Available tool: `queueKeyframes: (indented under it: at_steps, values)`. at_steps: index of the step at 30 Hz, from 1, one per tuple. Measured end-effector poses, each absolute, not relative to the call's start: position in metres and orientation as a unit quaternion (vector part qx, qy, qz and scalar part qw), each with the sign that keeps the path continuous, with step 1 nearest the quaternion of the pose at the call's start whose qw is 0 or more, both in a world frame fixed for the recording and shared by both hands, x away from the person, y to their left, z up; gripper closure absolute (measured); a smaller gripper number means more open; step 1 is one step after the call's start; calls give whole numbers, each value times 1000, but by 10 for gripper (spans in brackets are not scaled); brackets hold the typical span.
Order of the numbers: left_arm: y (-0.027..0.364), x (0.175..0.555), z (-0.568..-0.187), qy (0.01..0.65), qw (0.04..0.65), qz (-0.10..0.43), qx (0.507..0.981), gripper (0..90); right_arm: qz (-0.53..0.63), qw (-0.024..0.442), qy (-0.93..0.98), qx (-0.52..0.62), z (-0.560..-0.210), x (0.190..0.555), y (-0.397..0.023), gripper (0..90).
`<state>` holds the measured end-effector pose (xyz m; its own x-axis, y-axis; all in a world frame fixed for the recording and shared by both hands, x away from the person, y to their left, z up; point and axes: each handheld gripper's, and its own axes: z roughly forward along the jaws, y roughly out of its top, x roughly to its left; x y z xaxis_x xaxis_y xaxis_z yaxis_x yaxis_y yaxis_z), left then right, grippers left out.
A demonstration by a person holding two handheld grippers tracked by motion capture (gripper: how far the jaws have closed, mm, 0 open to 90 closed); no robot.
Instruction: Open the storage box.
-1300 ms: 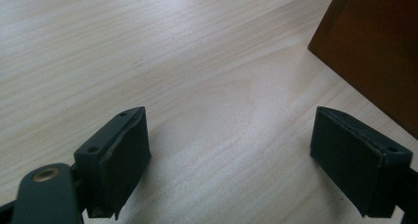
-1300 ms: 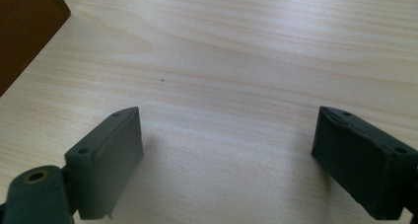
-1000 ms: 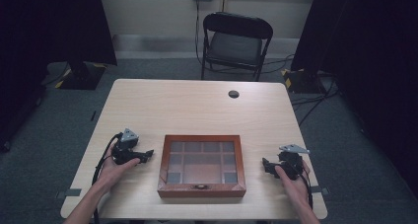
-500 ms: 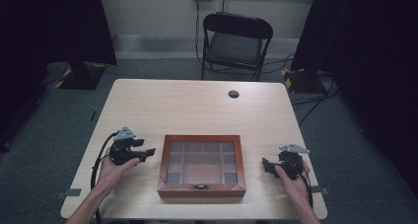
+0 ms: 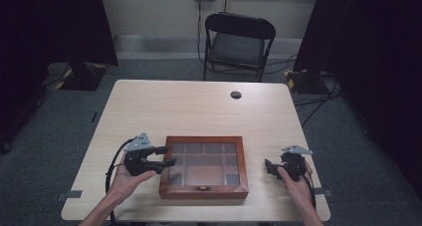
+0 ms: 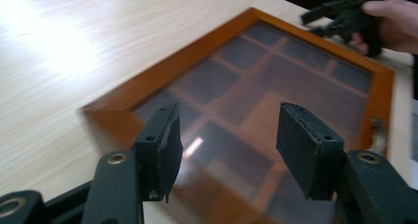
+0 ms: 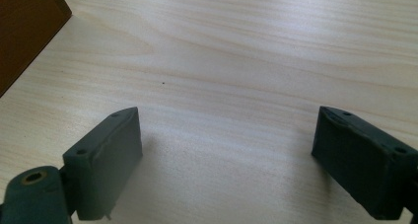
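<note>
Though blurred, box (image 6: 276,91) compartments unreadable.

Black folding chair (image 5: 238,43), grey carpet (image 5: 89,106)

The wooden box (image 5: 204,167) with its glass lid sits at the near middle of the table (image 5: 199,111) and is the one bulky obstacle; its lid is shut and flat, so passing over it is free. The left gripper (image 5: 166,156) hangs at the box's left edge, jaws parted with nothing between them, closing a little just now. The right gripper (image 5: 269,167) rests on the table right of the box, jaws wide; a strip of bare wood lies between them. The far half of the table is open, broken only by a small dark grommet (image 5: 236,94). A folding chair (image 5: 238,46) stands beyond the far edge.
</note>
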<state>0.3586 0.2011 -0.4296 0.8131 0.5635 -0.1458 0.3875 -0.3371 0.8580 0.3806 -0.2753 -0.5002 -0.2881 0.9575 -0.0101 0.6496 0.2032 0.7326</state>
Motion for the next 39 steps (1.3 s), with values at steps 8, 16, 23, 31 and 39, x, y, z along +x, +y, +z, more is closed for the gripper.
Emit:
queueKeyframes:
  at_steps: [8,16,23,31,39]
  values:
    - [159,351,-424,262,493,38,829,430,318,242,737,545,-500,381,-275,105]
    - [136,338,-435,224,485,-9,845,484,318,241,737,546,-500,381,-275,105]
    - [126,332,-439,198,473,-28,858,601,318,241,736,546,-500,381,-275,105]
    - [115,326,-441,166,449,-31,877,732,318,241,737,546,-500,381,-275,105]
    - [110,318,-443,148,445,13,883,793,318,241,737,546,-500,381,-275,105]
